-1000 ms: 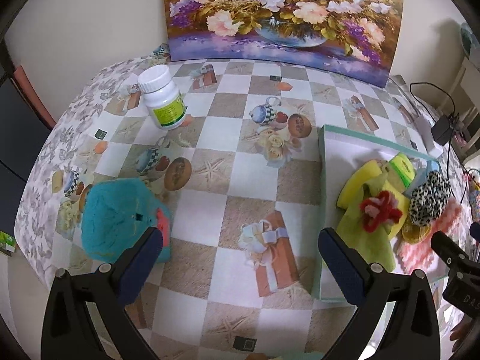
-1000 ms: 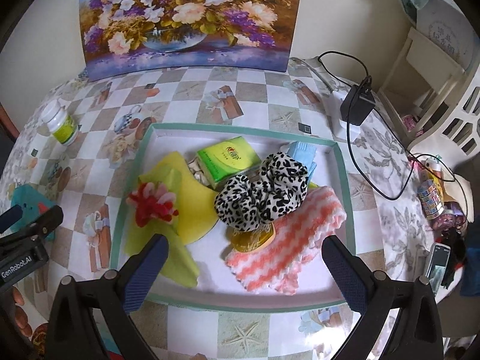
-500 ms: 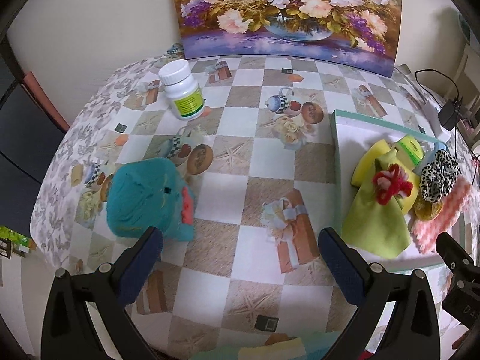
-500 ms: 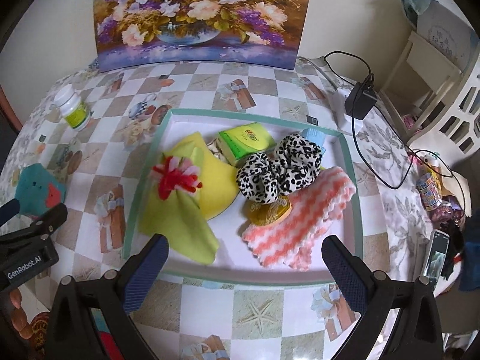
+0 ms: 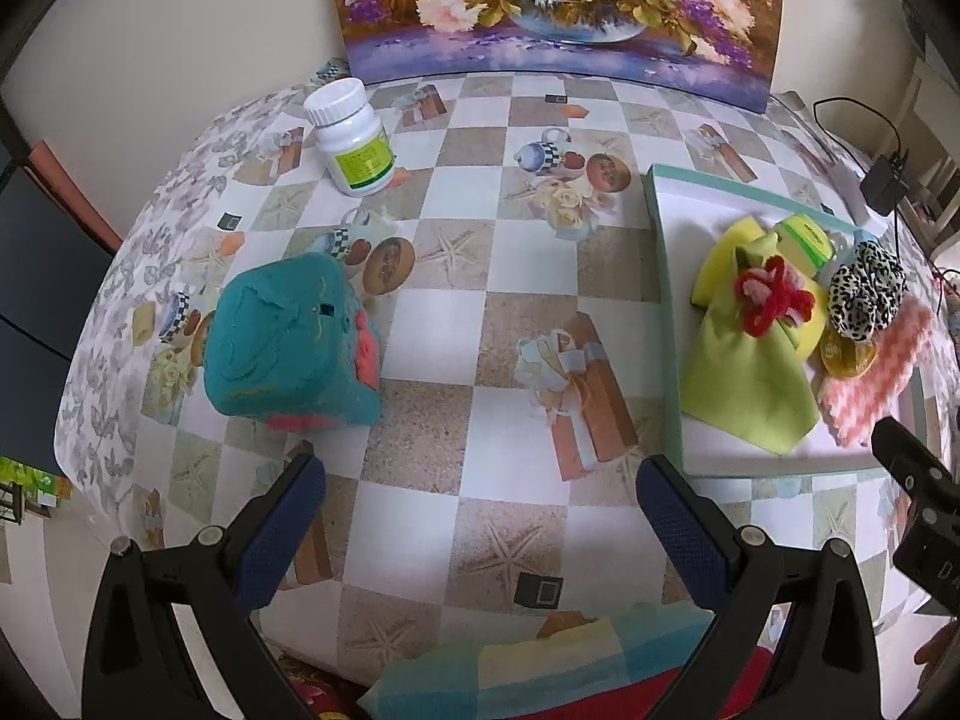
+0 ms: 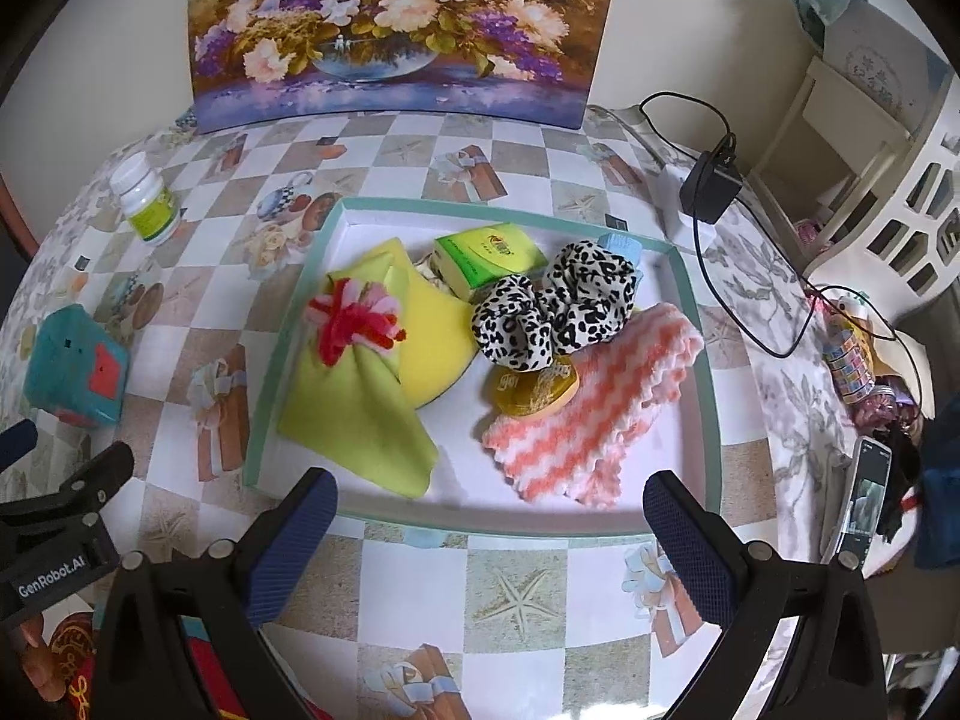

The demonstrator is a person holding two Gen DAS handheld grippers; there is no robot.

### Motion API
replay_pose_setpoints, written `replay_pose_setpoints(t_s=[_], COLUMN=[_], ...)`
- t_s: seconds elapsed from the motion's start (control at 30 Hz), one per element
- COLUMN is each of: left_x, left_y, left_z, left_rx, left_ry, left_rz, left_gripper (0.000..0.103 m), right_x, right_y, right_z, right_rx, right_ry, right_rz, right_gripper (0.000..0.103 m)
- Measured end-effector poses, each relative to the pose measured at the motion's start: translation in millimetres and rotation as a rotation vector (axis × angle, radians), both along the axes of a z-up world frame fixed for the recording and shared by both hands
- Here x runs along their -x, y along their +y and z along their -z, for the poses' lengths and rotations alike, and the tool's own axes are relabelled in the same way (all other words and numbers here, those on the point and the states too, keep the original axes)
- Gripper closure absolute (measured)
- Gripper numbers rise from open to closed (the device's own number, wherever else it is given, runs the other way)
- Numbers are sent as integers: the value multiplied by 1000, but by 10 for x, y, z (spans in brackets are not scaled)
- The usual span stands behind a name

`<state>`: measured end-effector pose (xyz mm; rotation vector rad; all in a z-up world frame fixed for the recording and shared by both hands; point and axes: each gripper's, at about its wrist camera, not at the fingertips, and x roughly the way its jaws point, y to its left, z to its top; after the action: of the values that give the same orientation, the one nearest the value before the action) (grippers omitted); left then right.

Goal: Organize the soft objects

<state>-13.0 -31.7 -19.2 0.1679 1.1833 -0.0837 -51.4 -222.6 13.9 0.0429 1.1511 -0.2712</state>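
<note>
A teal plush cube point(image 5: 288, 342) point(image 6: 75, 363) with red patches sits on the tablecloth, left of the green-rimmed tray point(image 6: 699, 348) point(image 5: 663, 300). In the tray lie a lime cloth with a red pom flower point(image 6: 354, 408) point(image 5: 750, 384), a yellow sponge point(image 6: 435, 324), a leopard scrunchie point(image 6: 555, 306) point(image 5: 864, 294), a pink zigzag cloth point(image 6: 594, 414) and a green packet point(image 6: 486, 252). My left gripper point(image 5: 480, 516) is open over the table's front edge, right of and nearer than the cube. My right gripper point(image 6: 489, 531) is open just in front of the tray.
A white pill bottle point(image 5: 351, 138) point(image 6: 147, 198) stands at the back left. A flower painting point(image 6: 390, 24) leans on the wall. A charger and cable point(image 6: 711, 186) lie right of the tray, with a phone point(image 6: 864, 498) and clutter at the right edge.
Both grippers have pulled back toward the table's front edge and risen. The teal cube and the tray now lie farther ahead. Nothing on the table moved.
</note>
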Motion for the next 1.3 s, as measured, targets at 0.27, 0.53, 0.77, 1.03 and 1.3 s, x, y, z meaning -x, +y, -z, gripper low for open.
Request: replay_pose_setpoints(t_s=[0.27, 0.53, 0.77, 1.03, 1.3], left_x=[-20, -32, -47, -42, -54], left_y=[-7, -17, -18, -24, -19], left_z=[-4, -10, -18, -20, -31], left_rx=[1, 1, 5, 7, 8], left_ry=[0, -5, -4, -7, -8], left_rz=[4, 6, 12, 16, 16], left_gripper=[0, 0, 0, 0, 0], right_x=[11, 9, 6, 11, 14], right_y=[-59, -85, -101, -137, -141], right_z=[-27, -37, -32, -39, -44], right_rx=[-5, -4, -3, 4, 6], right_ry=[-9, -11, -8, -13, -15], right_rz=[16, 22, 24, 41, 48], right_gripper=[0, 0, 0, 0, 0])
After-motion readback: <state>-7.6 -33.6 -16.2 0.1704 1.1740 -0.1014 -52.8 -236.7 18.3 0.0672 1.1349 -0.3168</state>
